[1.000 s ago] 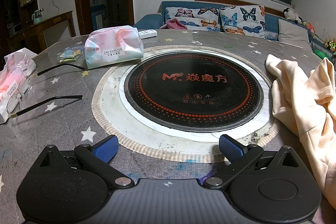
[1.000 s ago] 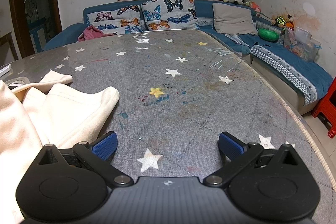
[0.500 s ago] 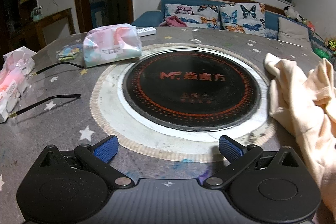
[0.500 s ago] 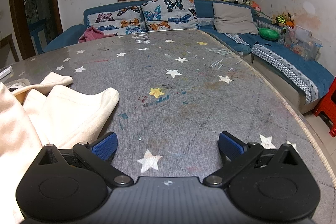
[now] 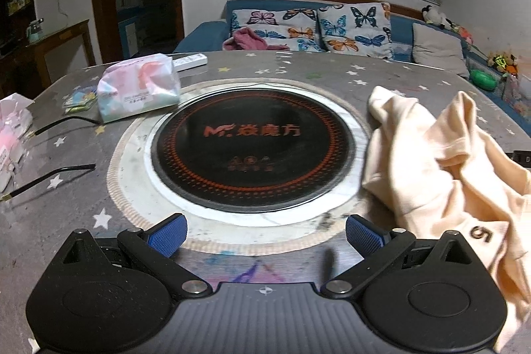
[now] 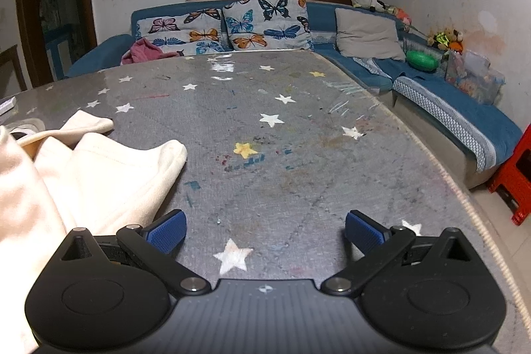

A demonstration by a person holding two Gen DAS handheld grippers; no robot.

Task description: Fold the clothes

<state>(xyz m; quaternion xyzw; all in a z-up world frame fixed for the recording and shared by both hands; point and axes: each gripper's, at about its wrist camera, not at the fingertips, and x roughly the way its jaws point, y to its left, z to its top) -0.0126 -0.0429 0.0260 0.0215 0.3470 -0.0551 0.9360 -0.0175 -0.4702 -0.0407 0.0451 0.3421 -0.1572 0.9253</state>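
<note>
A crumpled cream garment (image 5: 441,175) lies on the right of the grey star-patterned table (image 5: 298,75) in the left wrist view, beside the round black hotplate (image 5: 252,148). A small tag with the number 5 shows on it near my right fingertip. My left gripper (image 5: 265,233) is open and empty, just left of the cloth. In the right wrist view the same cream garment (image 6: 93,175) lies at the left, its hem close to the left fingertip. My right gripper (image 6: 265,229) hangs open over the bare table (image 6: 298,135), holding nothing.
A tissue pack (image 5: 139,87), a remote (image 5: 189,60) and a small packet (image 5: 79,98) sit at the far left. Black rods (image 5: 49,178) and a plastic bag (image 5: 13,128) lie at the left edge. A blue sofa (image 6: 431,88) runs behind and right; a red stool (image 6: 517,175) stands on the floor.
The left gripper has shifted right and slightly up, so more of the cream garment shows, along with its number tag. The right gripper has barely moved. Both stay open.
</note>
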